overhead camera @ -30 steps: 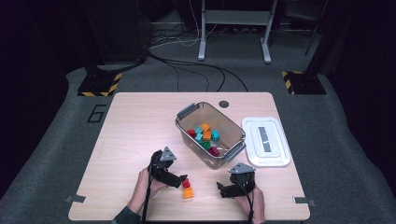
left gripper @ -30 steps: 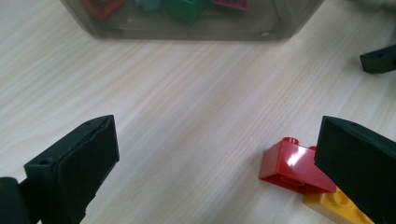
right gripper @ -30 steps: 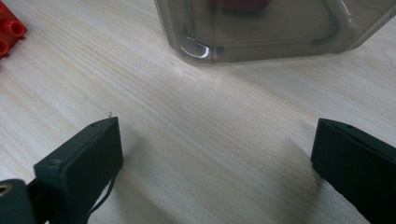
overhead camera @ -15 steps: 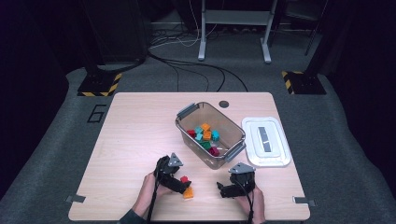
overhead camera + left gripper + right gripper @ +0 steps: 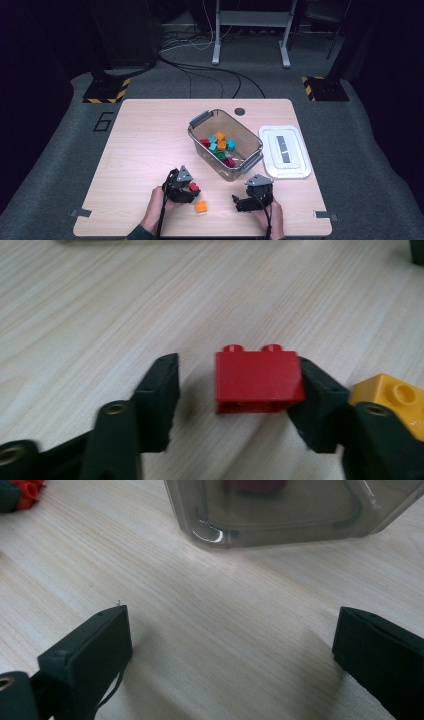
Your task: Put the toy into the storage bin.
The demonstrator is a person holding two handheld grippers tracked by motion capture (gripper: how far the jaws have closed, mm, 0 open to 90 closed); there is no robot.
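Note:
A red two-stud brick (image 5: 257,380) lies on the wooden table (image 5: 140,150) between the jaws of my left gripper (image 5: 235,390). Those jaws have just been closing: one pad touches the brick's side, the other stands a gap away. From above, the left gripper (image 5: 192,191) sits near the front edge with the red brick (image 5: 193,187) at its tips. An orange brick (image 5: 201,206) lies just beside it, and the same orange brick (image 5: 395,400) peeks out behind one jaw. My right gripper (image 5: 239,202) rests to the right, wide open, nothing between its jaws (image 5: 230,655).
A clear plastic bin (image 5: 200,122) holding several coloured bricks stands at mid-table; its near wall (image 5: 280,510) faces the right gripper. A white lid (image 5: 285,150) lies right of the bin. A small dark disc (image 5: 240,111) sits near the far edge.
The left gripper's jaws have narrowed around the red brick after edging toward it. The right gripper has not moved.

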